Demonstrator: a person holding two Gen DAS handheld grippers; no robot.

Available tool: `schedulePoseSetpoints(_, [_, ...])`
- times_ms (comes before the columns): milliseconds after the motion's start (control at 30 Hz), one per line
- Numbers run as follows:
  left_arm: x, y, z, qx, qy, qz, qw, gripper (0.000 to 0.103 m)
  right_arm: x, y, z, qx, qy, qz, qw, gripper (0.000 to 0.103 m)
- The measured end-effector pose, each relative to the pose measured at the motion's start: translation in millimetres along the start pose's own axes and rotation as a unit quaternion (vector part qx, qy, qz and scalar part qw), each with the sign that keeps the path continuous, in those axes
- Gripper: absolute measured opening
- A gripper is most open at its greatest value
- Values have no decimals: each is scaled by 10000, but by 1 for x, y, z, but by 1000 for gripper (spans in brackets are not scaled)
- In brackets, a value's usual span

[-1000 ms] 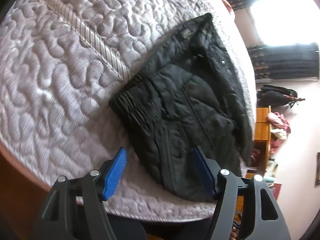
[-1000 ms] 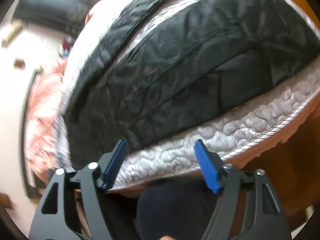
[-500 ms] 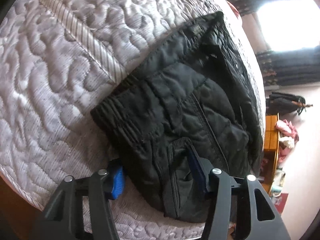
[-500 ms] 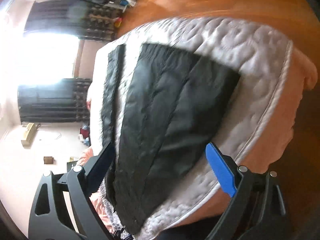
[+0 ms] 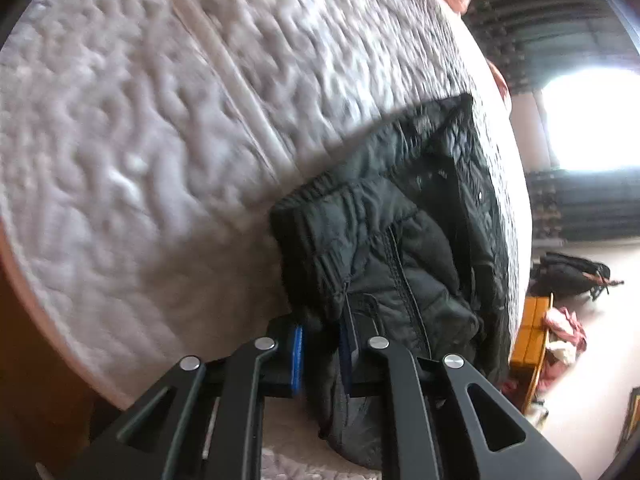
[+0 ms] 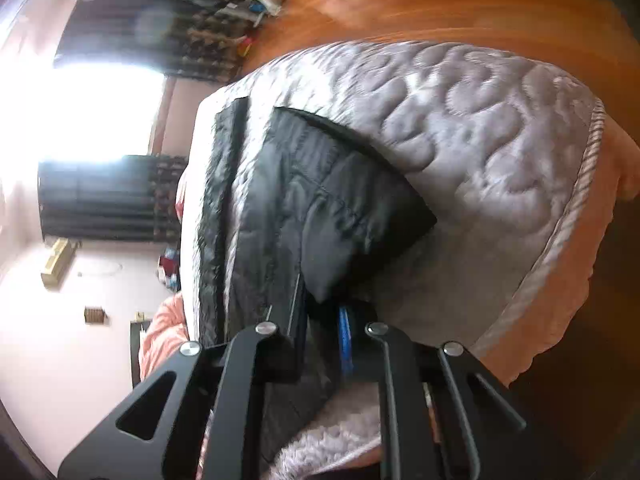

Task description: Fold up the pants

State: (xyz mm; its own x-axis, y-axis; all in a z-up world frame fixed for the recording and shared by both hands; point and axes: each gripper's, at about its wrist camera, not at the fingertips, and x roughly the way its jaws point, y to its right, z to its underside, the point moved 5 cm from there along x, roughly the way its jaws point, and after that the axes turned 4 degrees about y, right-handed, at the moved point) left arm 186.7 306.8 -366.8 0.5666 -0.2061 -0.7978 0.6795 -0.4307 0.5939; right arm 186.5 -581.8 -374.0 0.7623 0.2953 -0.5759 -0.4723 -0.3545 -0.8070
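Black pants [image 5: 404, 248] lay on quilted mattress [image 5: 160, 140], soft, padded, probably slippery. Your left gripper [image 5: 320, 344] pinched waistband corner; right gripper [image 6: 322, 328] pinched what seemed hem edge

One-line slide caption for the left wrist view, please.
Left gripper shut on the waistband end of black quilted pants lying on a pale quilted mattress.
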Motion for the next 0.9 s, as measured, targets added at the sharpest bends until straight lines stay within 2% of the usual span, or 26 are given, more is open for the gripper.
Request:
schedulePoseSetpoints(133, [-15,-23,-15,-144,118,-222,9996,14,18,-17,17,-213,-272,62,9994,11])
schedulePoseSetpoints(200, [-13,-32,-18,-143,112,-360,9992,15,33,-13,19,-341,-420,311,9981,12])
schedulePoseSetpoints(267, [-8,-39,-21,-125,78,-400,9991,17,44,-3,19,-332,-535,616,9961,24])
schedulePoseSetpoints(300, [-4,-40,-21,-60,8,-399,9992,22,47,0,17,-329,-561,716,9953,25])
schedulePoseSetpoints(333, [-2,-39,-20,-14,-42,-402,9992,25,47,0,16,-325,-633,752,9946,32])
schedulePoseSetpoints(367, [-3,-37,-19,38,-88,-412,9991,27,44,-3,14,-355,-664,864,9934,49])
schedulePoseSetpoints(400, [-8,-36,-19,121,-119,-453,9988,33,33,-10,8,-500,-473,1135,9912,58])
schedulePoseSetpoints(433, [-14,-32,-20,217,-70,-526,9984,38,17,-20,7,-786,-133,1351,9876,75])
schedulePoseSetpoints(467, [-26,-29,-23,399,66,-654,9970,52,7,-38,5,-1088,136,1460,9832,86])
schedulePoseSetpoints(500, [-41,-20,-27,693,298,-831,9937,64,-6,-60,3,-1568,456,1517,9749,91])
schedulePoseSetpoints(567, [-58,3,-36,1267,583,-890,9862,76,-9,-92,8,-2214,604,1382,9634,97])
schedulePoseSetpoints(600, [-61,14,-43,1489,622,-861,9831,85,0,-104,14,-2490,519,1375,9573,99])
schedulePoseSetpoints(633, [-62,33,-53,1753,641,-786,9793,89,19,-113,20,-2734,275,1391,9514,100])
schedulePoseSetpoints(700, [-58,63,-69,2043,652,-596,9749,98,68,-113,35,-3089,-550,1531,9371,100])
schedulePoseSetpoints(800, [-31,118,-106,2477,405,-235,9677,99,119,-101,41,-3287,-1177,2085,9136,100])
schedulePoseSetpoints(867, [-12,141,-126,2700,193,-246,9623,99,140,-90,34,-3205,-1421,2493,9027,100])
schedulePoseSetpoints(900, [1,150,-139,2777,81,-269,9603,99,144,-88,28,-3084,-1460,2630,9025,100])
